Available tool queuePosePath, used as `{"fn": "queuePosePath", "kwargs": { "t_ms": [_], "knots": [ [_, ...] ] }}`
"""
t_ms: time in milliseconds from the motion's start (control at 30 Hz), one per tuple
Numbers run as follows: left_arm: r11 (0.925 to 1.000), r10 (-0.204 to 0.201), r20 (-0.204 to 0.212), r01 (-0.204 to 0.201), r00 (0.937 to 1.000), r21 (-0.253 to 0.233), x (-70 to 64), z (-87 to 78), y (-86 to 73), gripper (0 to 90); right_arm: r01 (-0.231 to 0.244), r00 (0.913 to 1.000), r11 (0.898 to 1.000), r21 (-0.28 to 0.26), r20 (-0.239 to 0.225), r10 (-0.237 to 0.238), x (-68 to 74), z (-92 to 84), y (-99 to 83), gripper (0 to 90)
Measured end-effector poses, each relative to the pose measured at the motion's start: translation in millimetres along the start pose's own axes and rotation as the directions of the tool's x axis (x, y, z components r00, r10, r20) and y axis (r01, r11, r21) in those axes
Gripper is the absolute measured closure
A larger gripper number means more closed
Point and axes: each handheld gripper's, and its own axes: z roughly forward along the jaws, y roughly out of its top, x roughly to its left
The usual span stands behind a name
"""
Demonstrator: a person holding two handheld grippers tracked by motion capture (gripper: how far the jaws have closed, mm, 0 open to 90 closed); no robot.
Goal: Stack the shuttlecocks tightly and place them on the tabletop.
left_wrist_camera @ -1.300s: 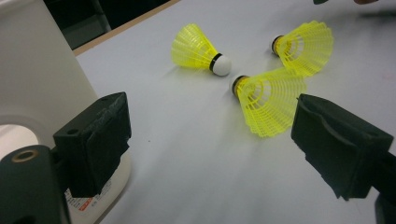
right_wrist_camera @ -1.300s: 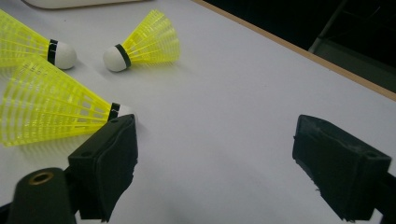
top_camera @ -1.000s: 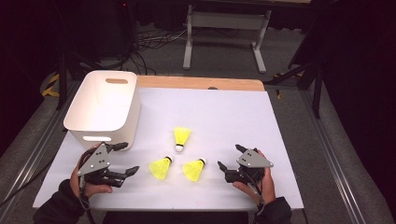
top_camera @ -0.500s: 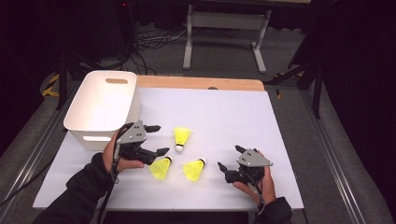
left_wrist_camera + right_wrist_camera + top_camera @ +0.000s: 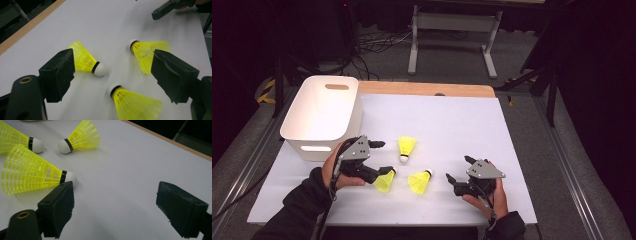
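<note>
Matte white tabletop (image 5: 452, 120); three yellow mesh-cone shuttlecocks (image 5: 407, 148), rounded white caps; both grippers' fingers released, empty.

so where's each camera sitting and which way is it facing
High view: above the person's side, facing forward and down on the table; forearms, left hand-held gripper and right hand-held gripper show.
Left gripper view: rides the left hand-held gripper, looking along its open jaws at three shuttlecocks.
Right gripper view: rides the right hand-held gripper, looking between its open jaws across the table.
All three views share the shuttlecocks.
</note>
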Motion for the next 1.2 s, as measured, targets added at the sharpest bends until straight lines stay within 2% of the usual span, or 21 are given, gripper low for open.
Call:
{"fn": "queuePosePath", "kwargs": {
  "t_ms": [67, 200, 267, 367, 467, 533, 667, 900, 1067, 1200],
  "knots": [
    [1.0000, 0.002, 0.013, -0.002, 0.9999, -0.006, -5.2, -7.3, -8.1, 20.6, 0.001, 1.0000, 1.000, 0.000, 0.001, -0.001, 0.1, 0.0, 0.1, 15.8],
    [0.9997, 0.018, 0.034, -0.019, 0.9993, 0.013, -15.7, -16.4, -23.4, 22.4, 0.000, 1.0000, 1.000, 0.006, -0.001, 0.000, -0.3, 1.3, -0.6, 15.8],
    [0.9994, 0.027, 0.055, -0.028, 0.9981, 0.021, -18.2, -16.7, -27.7, 25.2, 0.003, 1.0000, 1.000, 0.007, 0.000, -0.003, 0.0, 1.4, -0.4, 15.8],
    [0.9963, 0.055, 0.064, -0.059, 0.9964, 0.063, -20.0, -13.0, -32.0, 29.1, 0.006, 1.0000, 1.000, 0.005, 0.003, -0.006, 0.8, 0.8, 0.3, 16.0],
    [0.9944, 0.065, 0.071, -0.071, 0.9953, 0.078, -20.0, -9.3, -33.7, 32.7, 0.012, 0.9999, 1.000, 0.007, 0.005, -0.012, 0.9, 0.7, 0.2, 16.1],
    [0.9919, 0.082, 0.065, -0.087, 0.9946, 0.093, -19.9, -7.1, -34.1, 36.2, 0.014, 0.9999, 1.000, 0.007, 0.005, -0.014, 0.4, 0.8, -0.3, 16.1],
    [0.9935, 0.073, 0.054, -0.078, 0.9958, 0.084, -19.1, -1.3, -36.4, 40.3, 0.011, 0.9999, 1.000, 0.010, 0.005, -0.011, -0.7, 0.9, -0.8, 16.2],
    [0.9847, 0.122, 0.020, -0.124, 0.9923, 0.122, -21.8, 7.5, -35.4, 44.9, 0.018, 0.9998, 1.000, 0.012, 0.012, -0.018, -0.3, 1.9, -0.8, 16.3],
    [0.9893, 0.109, 0.010, -0.110, 0.9940, 0.096, -21.7, 7.6, -35.4, 51.3, 0.024, 0.9997, 1.000, 0.018, 0.010, -0.024, 0.0, 3.3, -1.5, 16.3],
    [0.9878, 0.125, 0.007, -0.125, 0.9922, 0.094, -22.1, 7.7, -34.7, 58.0, 0.025, 0.9997, 0.999, 0.023, 0.007, -0.025, 0.2, 4.0, -1.8, 16.4]
  ]
}}
